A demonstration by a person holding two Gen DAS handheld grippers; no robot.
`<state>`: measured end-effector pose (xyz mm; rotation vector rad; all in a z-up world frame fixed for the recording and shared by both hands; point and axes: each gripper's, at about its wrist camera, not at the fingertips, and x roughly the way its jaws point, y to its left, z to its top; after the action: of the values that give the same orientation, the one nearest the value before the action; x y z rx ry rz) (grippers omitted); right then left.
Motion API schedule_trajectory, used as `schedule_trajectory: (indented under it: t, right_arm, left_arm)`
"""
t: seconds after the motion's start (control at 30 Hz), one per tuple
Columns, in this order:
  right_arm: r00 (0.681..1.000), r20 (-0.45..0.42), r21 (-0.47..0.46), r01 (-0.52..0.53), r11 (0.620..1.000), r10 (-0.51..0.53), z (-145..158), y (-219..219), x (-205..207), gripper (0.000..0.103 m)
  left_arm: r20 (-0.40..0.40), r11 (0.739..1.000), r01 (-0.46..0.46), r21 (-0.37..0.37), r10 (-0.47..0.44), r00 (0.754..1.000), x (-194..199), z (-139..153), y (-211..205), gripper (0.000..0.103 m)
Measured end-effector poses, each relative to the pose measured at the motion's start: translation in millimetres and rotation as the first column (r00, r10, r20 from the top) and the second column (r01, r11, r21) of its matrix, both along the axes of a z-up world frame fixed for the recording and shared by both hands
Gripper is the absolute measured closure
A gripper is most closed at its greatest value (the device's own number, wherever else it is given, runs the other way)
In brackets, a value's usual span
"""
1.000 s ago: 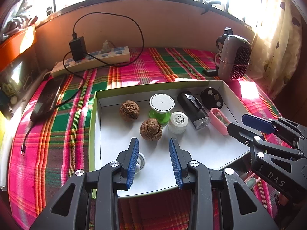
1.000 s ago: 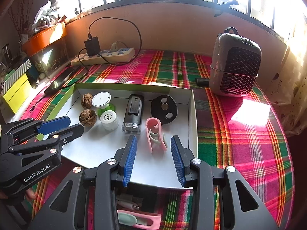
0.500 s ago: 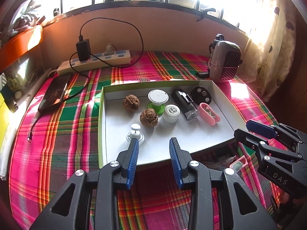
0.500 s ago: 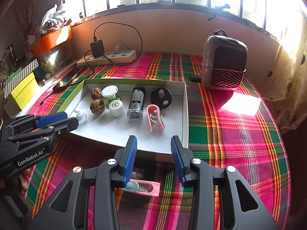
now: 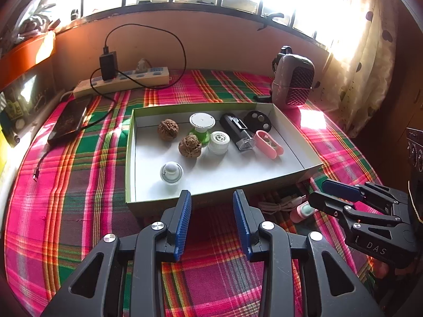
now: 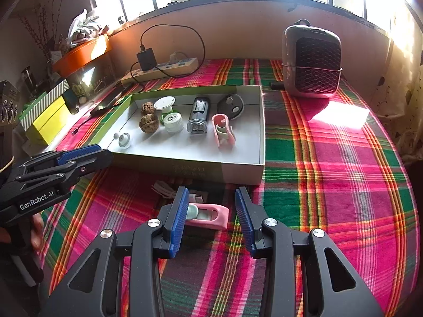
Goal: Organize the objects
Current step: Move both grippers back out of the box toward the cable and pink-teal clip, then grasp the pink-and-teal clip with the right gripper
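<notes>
A shallow white box with green sides (image 5: 130, 158) (image 6: 260, 132) lies on the plaid cloth. In it are two walnuts (image 5: 168, 130) (image 5: 189, 145), a green-and-white spool (image 5: 202, 124), a white cap (image 5: 219, 142), a black lighter-like case (image 5: 236, 132), a black disc (image 5: 257, 121), a pink clip (image 5: 268, 144) and a white knob (image 5: 171, 173). A second pink clip (image 6: 208, 215) and a white cable (image 6: 165, 189) lie on the cloth in front of the box. My left gripper (image 5: 212, 220) (image 6: 84, 154) is open and empty before the box's near wall. My right gripper (image 6: 211, 218) (image 5: 323, 194) is open, above the loose pink clip.
A small heater (image 6: 312, 60) stands at the back right. A power strip with a black charger (image 5: 124, 78) and a phone (image 5: 70, 120) lie at the back left. Yellow and striped boxes (image 6: 45, 116) and an orange tray (image 6: 82, 52) sit at the left edge.
Both grippers have pulled back from over the box towards me. The white knob and the loose pink clip in front of the box have come into view. Both stay open.
</notes>
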<state>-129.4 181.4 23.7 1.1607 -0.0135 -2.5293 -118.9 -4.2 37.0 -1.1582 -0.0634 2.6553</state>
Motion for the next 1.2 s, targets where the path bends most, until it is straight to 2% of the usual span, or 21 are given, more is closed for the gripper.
schedule_trajectory:
  t: [0.1,0.3,0.4,0.53,0.83,1.2]
  right_arm:
    - [0.999,0.020,-0.017,-0.030,0.999,0.031,-4,-3,3,0.065]
    - [0.996,0.026,0.010,-0.085,0.996,0.085,-6,-11,12,0.065]
    - [0.998,0.007,0.028,-0.068,0.997,0.067,-4,-9,11,0.065]
    - [0.995,0.030,0.003,-0.093,0.996,0.092,-8,-9,3,0.063]
    - [0.976,0.063,-0.007,-0.211,0.977,0.211,-13,-22,12,0.063]
    - [0.964,0.065,0.069,-0.262,0.963,0.258,-19,-47,0,0.063]
  left_arm:
    - [0.007,1.000,0.009,0.004,-0.009,1.000,2,-3,1,0.072]
    - [0.014,1.000,0.021,0.014,-0.021,1.000,4,-5,1,0.072]
    - [0.018,0.999,0.027,0.020,-0.028,0.999,4,-6,1,0.072]
    - [0.027,0.999,0.032,0.024,-0.033,0.999,4,-8,1,0.072]
    - [0.043,0.999,0.039,0.028,-0.041,0.998,3,-12,0,0.072]
    - [0.051,0.999,0.036,0.031,-0.038,0.998,2,-15,-1,0.072]
